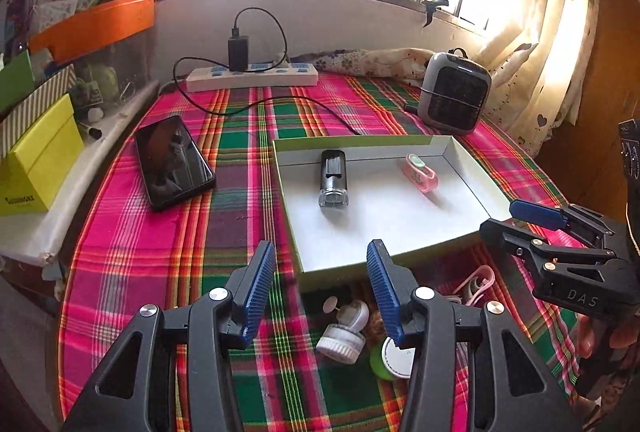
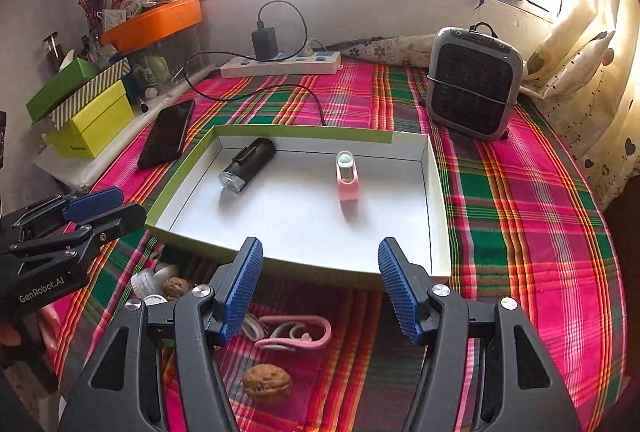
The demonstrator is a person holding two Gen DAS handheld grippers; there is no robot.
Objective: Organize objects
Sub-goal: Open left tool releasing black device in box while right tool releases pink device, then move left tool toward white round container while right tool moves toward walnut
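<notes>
A shallow white box lid with green rim [image 1: 472, 172] [image 2: 434, 200] lies on the plaid cloth. Inside it lie a black cylindrical device [image 1: 333, 176] [image 2: 248, 164] and a small pink gadget [image 1: 420, 173] [image 2: 347, 178]. My left gripper [image 1: 322, 292] is open and empty, above a white round device [image 1: 344, 332] and a green-white disc [image 1: 394, 358] in front of the lid. My right gripper [image 2: 320, 288] is open and empty, above a pink earhook cable [image 2: 294, 332] and a walnut [image 2: 266, 384]. A second walnut [image 2: 176, 287] lies to the left.
A black phone [image 1: 174, 160] [image 2: 168, 138] lies left of the lid. A power strip with charger [image 1: 252, 74] [image 2: 280, 64] and a grey heater [image 1: 454, 92] [image 2: 472, 82] stand at the back. Stacked green boxes [image 1: 36, 156] [image 2: 84, 112] sit on the left ledge.
</notes>
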